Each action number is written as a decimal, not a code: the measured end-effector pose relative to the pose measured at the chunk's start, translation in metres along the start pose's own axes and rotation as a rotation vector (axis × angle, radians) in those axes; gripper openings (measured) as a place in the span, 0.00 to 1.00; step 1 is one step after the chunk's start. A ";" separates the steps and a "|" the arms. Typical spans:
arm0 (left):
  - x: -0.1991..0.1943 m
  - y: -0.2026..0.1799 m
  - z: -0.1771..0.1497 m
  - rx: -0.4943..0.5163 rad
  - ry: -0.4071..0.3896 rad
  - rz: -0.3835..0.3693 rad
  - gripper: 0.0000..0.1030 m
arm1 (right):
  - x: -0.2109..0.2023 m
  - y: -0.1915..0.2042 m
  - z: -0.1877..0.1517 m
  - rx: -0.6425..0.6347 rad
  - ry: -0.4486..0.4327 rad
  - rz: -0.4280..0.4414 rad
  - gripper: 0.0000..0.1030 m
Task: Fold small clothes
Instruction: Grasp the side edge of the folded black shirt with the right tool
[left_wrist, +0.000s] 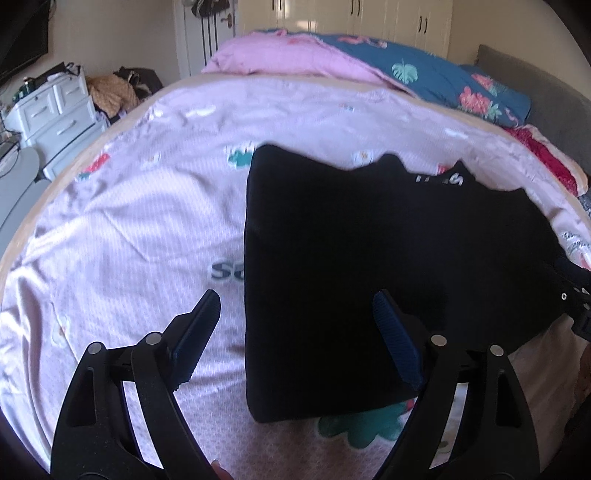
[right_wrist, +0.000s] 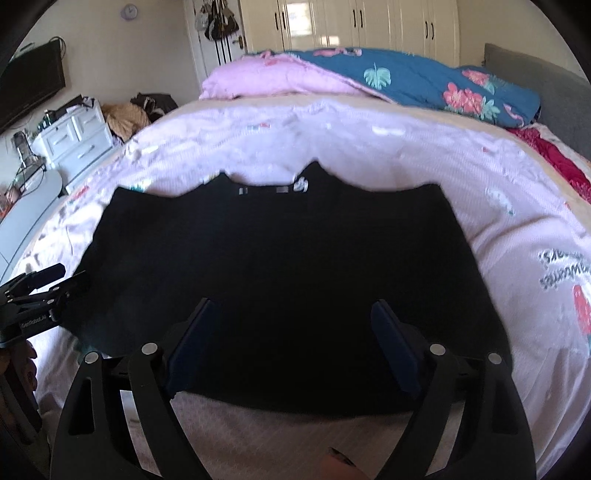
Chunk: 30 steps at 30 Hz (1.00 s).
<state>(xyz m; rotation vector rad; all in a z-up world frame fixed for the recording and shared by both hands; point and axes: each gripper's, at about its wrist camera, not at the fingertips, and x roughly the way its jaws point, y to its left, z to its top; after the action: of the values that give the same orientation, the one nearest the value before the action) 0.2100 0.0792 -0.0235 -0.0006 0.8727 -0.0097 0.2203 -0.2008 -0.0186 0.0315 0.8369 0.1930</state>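
One black garment (right_wrist: 280, 266) lies flat on the bed (right_wrist: 498, 206).

Under my claws: flat black cotton garment (right_wrist: 280, 266) on the pink printed bedsheet (right_wrist: 369, 155).
Behind it: bunched teal flowered quilt (right_wrist: 424, 81).
Far left: white plastic drawer unit (right_wrist: 79, 134).

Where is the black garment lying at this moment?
The black garment lies flat on the pink bedsheet, filling the middle of the right wrist view; in the left wrist view it sits right of centre, before the folded quilts.
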 end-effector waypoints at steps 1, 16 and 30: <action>0.003 0.001 -0.003 -0.004 0.012 0.004 0.75 | 0.002 0.000 -0.003 0.002 0.012 -0.004 0.83; -0.005 0.031 -0.016 -0.109 0.010 0.007 0.77 | -0.003 0.013 -0.025 -0.003 0.020 0.001 0.87; -0.011 0.082 -0.006 -0.240 -0.025 0.088 0.91 | -0.018 0.098 -0.028 -0.277 -0.058 0.062 0.92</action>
<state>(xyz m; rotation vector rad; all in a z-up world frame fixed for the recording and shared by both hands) 0.1990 0.1612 -0.0194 -0.1864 0.8443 0.1770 0.1727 -0.1087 -0.0138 -0.1963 0.7463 0.3636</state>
